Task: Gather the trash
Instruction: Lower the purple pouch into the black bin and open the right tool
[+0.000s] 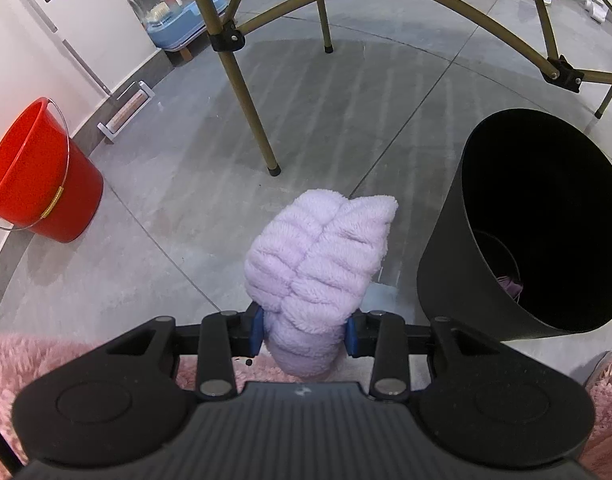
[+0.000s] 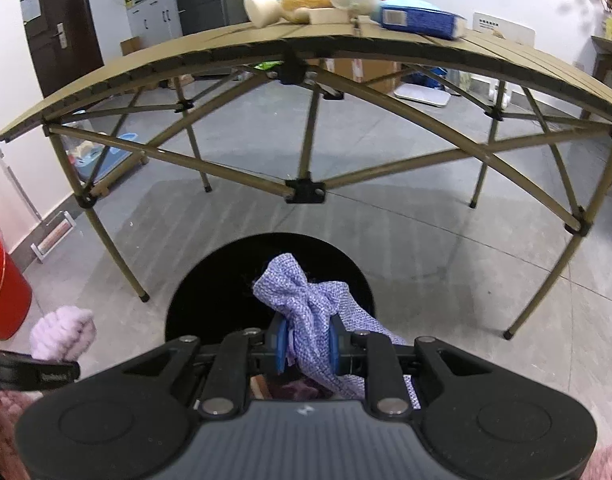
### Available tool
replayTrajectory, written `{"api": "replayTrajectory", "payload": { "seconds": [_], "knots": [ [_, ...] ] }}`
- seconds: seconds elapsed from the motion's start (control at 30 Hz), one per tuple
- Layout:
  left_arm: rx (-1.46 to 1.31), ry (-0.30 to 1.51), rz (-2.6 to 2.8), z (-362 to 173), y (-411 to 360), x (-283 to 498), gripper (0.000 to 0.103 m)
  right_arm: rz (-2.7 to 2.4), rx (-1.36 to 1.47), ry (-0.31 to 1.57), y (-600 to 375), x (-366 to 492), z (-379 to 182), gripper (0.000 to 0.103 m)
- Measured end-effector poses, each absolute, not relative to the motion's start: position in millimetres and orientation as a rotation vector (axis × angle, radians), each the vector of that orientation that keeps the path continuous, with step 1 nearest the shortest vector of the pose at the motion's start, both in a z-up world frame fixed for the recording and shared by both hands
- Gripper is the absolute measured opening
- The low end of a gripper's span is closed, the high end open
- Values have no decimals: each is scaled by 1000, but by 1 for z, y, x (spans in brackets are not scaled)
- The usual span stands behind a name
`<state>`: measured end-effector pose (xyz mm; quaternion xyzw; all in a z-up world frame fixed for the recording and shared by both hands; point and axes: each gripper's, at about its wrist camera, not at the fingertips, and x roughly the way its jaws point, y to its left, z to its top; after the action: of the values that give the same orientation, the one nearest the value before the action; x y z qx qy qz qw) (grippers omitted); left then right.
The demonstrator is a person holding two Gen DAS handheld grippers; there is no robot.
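Grey floor tiles (image 1: 178, 184) run under a folding camp table (image 2: 234, 50), and a black bin (image 1: 486, 208) stands just in front of it with its mouth wide to both grippers. The left gripper (image 1: 304, 334) has its blue pads pressed narrowly into a fluffy lilac cloth (image 1: 318, 256), which hangs beside the bin, not over it. The right gripper (image 2: 306, 346) is clamped tight on a blue-and-white woven rag (image 2: 302, 300) directly above the bin's dark opening. From where I stand, the risk lies with the left side: let go now and I'd expect the lilac cloth to land on the floor next to the bin wall. The rag looks safer, though its trailing tail might drape over the rim, or snag on the pads, rather than fall in. Counting up: two grippers, two cloths in hand, one black bin with something purplish already at the bottom, one red bucket (image 1: 38, 176) off by the wall, and one table carrying a handful of bits I can't count cleanly.
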<state>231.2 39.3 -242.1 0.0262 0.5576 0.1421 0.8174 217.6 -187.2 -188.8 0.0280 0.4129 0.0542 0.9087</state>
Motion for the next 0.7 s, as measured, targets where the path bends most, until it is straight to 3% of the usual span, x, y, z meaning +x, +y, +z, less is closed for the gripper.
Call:
{"api": "replayTrajectory", "payload": {
  "seconds": [0.7],
  "knots": [
    [-32, 1197, 367, -239, 54, 240, 37, 158, 56, 923, -139, 274, -208, 19]
  ]
}}
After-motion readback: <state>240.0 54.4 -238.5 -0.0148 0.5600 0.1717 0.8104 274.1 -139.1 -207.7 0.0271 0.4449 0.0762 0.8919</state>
